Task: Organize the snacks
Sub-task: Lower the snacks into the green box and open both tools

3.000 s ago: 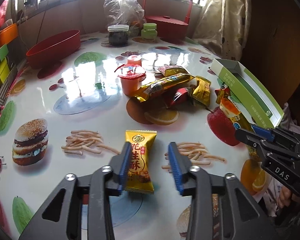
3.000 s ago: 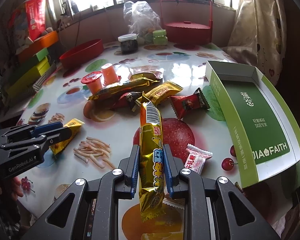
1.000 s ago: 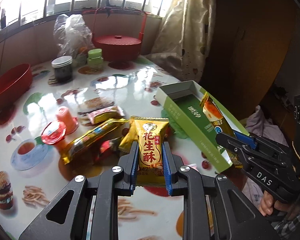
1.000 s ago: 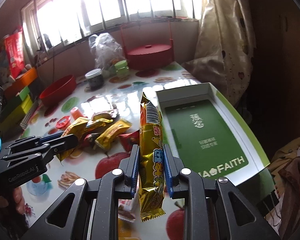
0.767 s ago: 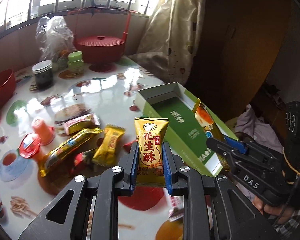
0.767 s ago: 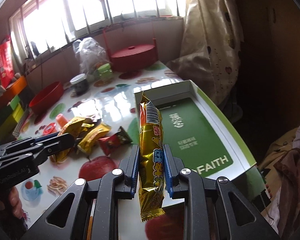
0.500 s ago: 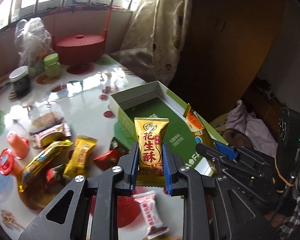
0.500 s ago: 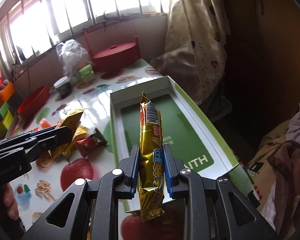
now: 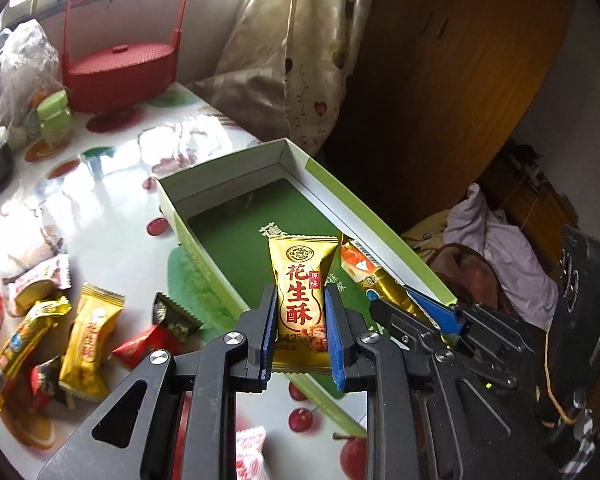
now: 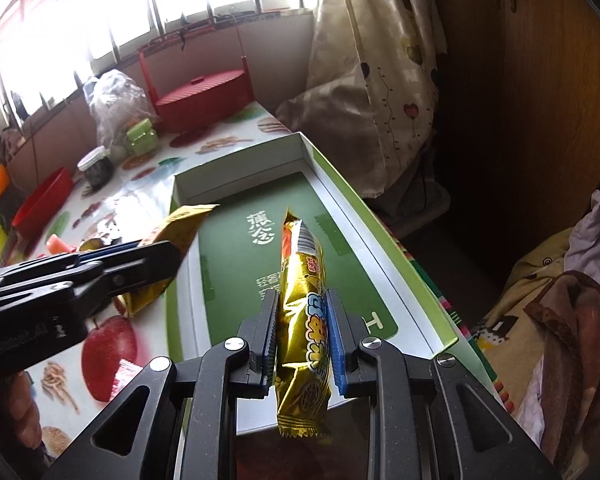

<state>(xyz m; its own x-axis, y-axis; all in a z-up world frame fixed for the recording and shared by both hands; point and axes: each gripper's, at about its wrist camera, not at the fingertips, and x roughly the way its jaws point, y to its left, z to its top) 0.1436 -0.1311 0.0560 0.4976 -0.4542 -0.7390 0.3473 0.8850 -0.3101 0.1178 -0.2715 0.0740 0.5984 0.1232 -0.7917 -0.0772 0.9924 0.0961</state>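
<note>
Sunlit windows back a glossy fruit-print table (image 9: 112,184), where the green box (image 9: 228,236) lies open near the edge. Over it, the left gripper (image 9: 301,322) clamps a yellow peanut-candy packet (image 9: 302,300) upright; just beside it, the right gripper (image 10: 302,332) pinches a long gold snack bar (image 10: 306,304). Loose wrapped snacks (image 9: 88,336) lie left of the box.

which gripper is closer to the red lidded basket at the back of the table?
Left. The left gripper hovers at the green box's table-side wall, toward the red lidded basket; the right gripper sits farther over, by the box's outer side.
</note>
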